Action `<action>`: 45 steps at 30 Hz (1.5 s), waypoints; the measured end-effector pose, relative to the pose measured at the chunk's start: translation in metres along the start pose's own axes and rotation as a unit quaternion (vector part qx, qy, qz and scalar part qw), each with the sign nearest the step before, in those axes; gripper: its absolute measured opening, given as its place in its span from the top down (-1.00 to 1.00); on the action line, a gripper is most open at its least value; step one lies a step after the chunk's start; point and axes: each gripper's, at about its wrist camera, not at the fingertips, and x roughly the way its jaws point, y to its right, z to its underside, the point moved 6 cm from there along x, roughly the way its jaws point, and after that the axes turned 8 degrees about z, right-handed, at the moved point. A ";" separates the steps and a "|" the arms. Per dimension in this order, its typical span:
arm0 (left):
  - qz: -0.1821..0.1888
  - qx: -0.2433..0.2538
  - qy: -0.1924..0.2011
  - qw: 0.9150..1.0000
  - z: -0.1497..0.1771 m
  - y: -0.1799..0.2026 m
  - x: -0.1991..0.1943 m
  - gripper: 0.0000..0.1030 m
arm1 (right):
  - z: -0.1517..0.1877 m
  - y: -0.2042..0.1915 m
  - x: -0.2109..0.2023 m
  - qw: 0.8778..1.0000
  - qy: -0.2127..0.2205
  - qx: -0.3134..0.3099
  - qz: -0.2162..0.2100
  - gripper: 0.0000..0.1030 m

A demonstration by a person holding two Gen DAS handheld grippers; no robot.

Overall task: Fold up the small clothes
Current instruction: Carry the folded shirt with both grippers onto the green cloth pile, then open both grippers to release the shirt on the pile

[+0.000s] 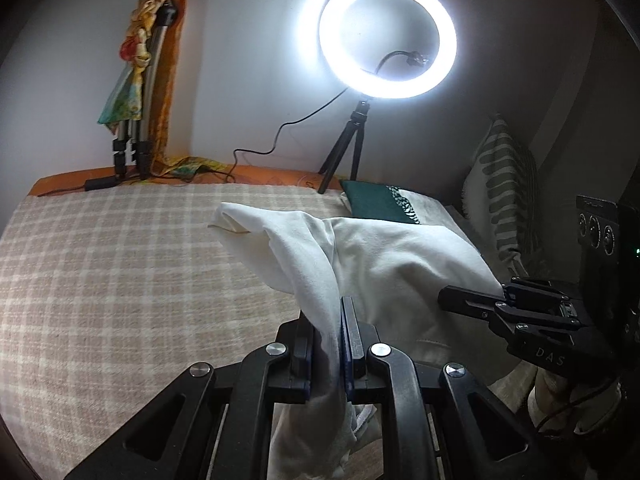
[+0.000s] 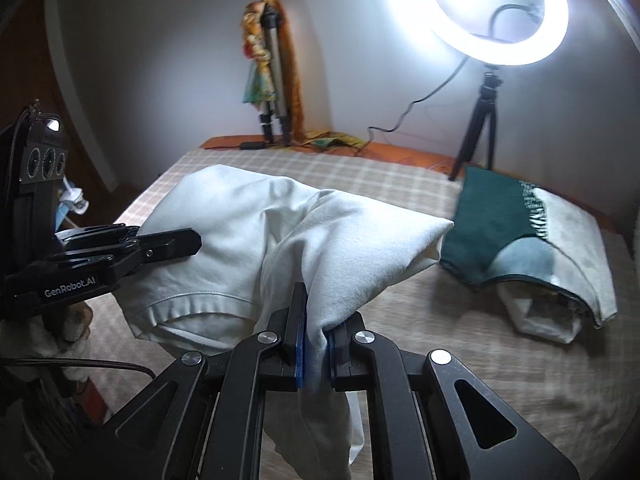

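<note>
- Left gripper [image 1: 338,320]: fingers pressed together on a fold of the white garment [image 1: 400,256], cloth bunched between the blue pads and trailing down below them.
- Right gripper [image 2: 316,326]: likewise pinching a fold of the same garment [image 2: 248,232], cloth hanging under the jaws. In the left view it [image 1: 452,296] comes in from the right, its tips against the cloth.
- White garment: one, pale cream, lifted at both pinched points and draped between them; its far part rests on the bed [image 1: 100,260] toward the far right corner. A stitched hem shows on the near side in the right view.
- Bed: covered with a beige checked blanket; an orange strip runs along the far edge.
- Green cloth [image 2: 492,232]: folded, lying on another white piece [image 2: 580,248] by the right edge, just beside the lifted garment (not touching, as far as I can tell).
- Ring light [image 1: 387,38]: lit, on a small black tripod [image 1: 344,152] at the far edge, cable trailing left.
- Second tripod [image 1: 132,120]: folded, leaning against the wall at the far left corner, patterned scarf [image 1: 136,60] draped over it.
- Striped cushion [image 1: 504,184]: upright past the right edge.
</note>
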 end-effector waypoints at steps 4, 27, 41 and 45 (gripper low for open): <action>0.022 0.014 0.002 1.000 -0.023 0.028 0.034 0.84 | -0.007 0.045 -0.010 0.999 0.009 0.016 0.028 0.87; -0.002 0.089 -0.006 0.996 -0.120 0.110 0.241 0.85 | -0.054 0.282 0.025 0.981 0.035 0.081 0.176 0.87; -0.077 0.065 -0.064 0.993 -0.101 0.073 0.276 0.30 | -0.026 0.325 0.090 0.975 -0.054 0.105 0.188 0.76; -0.072 0.072 -0.060 0.993 -0.101 0.078 0.261 -0.22 | -0.021 0.335 0.085 0.966 -0.067 0.122 0.218 0.36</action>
